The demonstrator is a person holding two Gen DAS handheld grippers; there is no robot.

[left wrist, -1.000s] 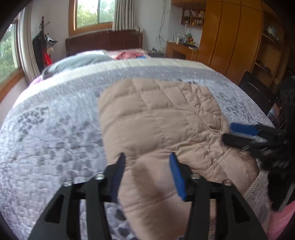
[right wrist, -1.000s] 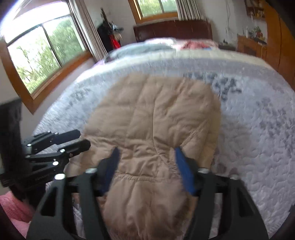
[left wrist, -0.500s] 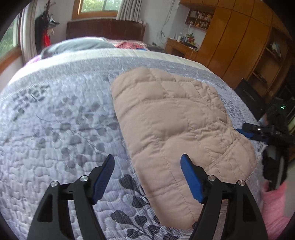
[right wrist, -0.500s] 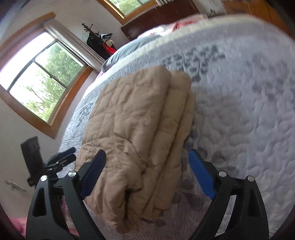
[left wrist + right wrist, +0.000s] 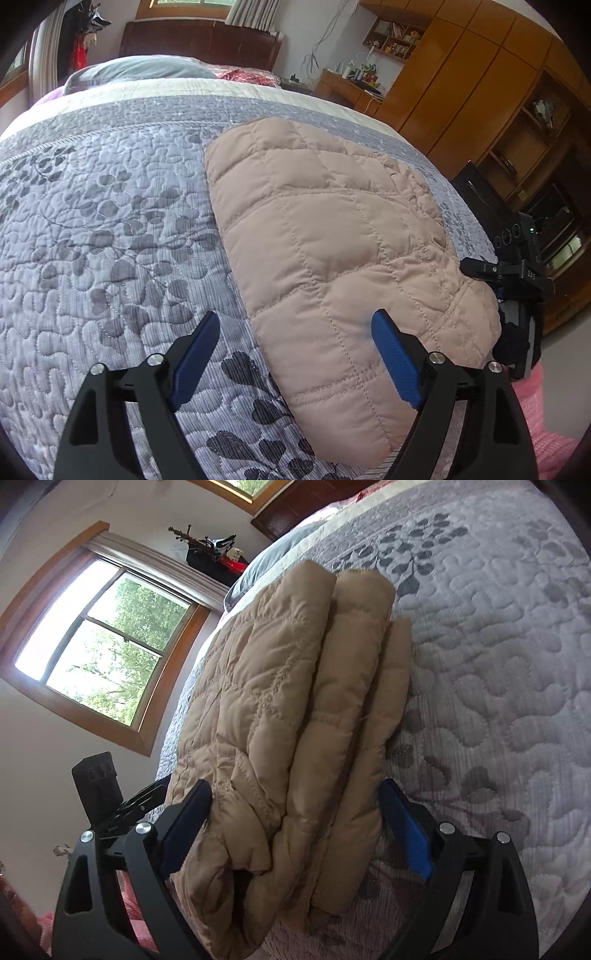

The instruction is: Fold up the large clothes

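A tan quilted puffer jacket [image 5: 332, 236] lies folded into a long stack on the grey patterned bedspread [image 5: 103, 236]. In the right wrist view the jacket [image 5: 288, 709] shows several stacked layers. My left gripper [image 5: 291, 332] is open and empty, just above the jacket's near left edge. My right gripper [image 5: 295, 805] is open, its jaws spread on either side of the near end of the folded stack, not closed on it. The right gripper also shows in the left wrist view [image 5: 476, 267] at the jacket's right edge.
Pillows [image 5: 140, 72] and a dark headboard [image 5: 199, 37] are at the far end of the bed. Wooden wardrobes and shelves [image 5: 480, 85] stand to the right. A window [image 5: 99, 646] is on the left wall. Pink fabric [image 5: 550, 417] lies at the bed's near corner.
Both grippers have opened wider and drawn back from the jacket. The right gripper has rolled and dropped to the stack's near end. The jacket lies still, folded.
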